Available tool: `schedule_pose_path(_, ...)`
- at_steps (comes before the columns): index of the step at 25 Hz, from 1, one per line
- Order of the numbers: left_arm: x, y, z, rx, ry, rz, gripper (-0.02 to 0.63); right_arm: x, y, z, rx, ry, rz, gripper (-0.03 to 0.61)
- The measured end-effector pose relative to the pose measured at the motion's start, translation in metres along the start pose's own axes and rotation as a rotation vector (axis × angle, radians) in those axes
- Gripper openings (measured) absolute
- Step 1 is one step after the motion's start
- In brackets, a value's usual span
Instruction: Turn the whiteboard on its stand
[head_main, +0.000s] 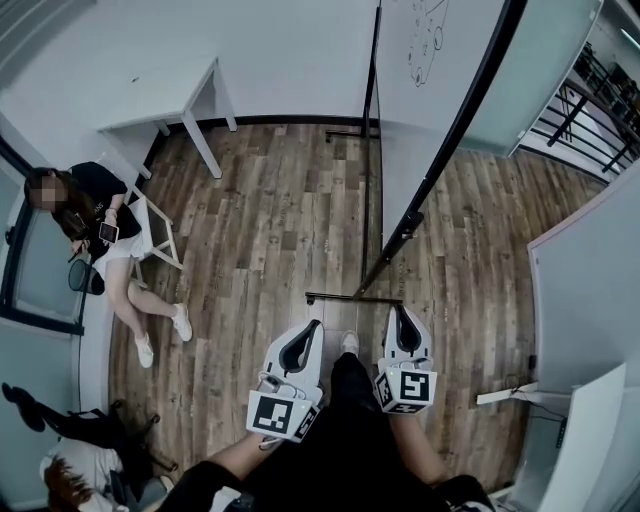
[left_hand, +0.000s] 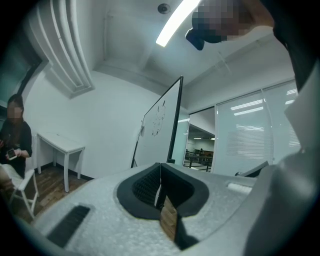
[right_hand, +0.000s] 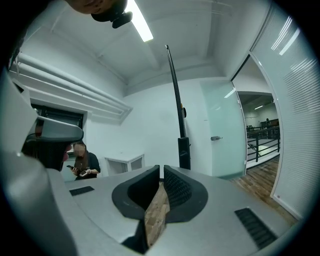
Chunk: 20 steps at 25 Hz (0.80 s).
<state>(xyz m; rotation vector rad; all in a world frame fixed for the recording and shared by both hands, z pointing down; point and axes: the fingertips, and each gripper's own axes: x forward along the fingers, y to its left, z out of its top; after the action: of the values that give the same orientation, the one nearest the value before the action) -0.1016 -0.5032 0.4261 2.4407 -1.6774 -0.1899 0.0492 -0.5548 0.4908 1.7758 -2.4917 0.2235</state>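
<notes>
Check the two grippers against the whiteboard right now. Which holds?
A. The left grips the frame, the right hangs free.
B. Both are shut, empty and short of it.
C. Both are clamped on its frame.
B: in the head view the left gripper and right gripper sit short of the whiteboard, both closed on nothing.

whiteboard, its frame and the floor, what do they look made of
Whiteboard: smooth white panel, likely coated steel or melamine; a marker drawing sits on it. Its frame: thin black bars, probably painted metal. Floor: wood-look planks with grain, matte; laminate or real wood, can't tell.
</notes>
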Motion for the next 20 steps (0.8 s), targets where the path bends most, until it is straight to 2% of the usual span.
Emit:
schedule_pose_path(6,0.063,0.013,0.002,-0.005,0.009,0.009,0.018,0.063,-0.031,-0.006,-0.002,0.043,-0.004,0.021)
schedule_pose_path(10,0.095,0.023,0.001,-0.009,0.022,0.021,0.018,0.099,-0.048,-0.021,0.0,0.1,0.003,0.147)
schedule_pose_path(20,0.145,0.046,-0.015,-0.018,0.043,0.059,0.018,0.175,-0.078,-0.058,-0.007,0.177,-0.013,0.221)
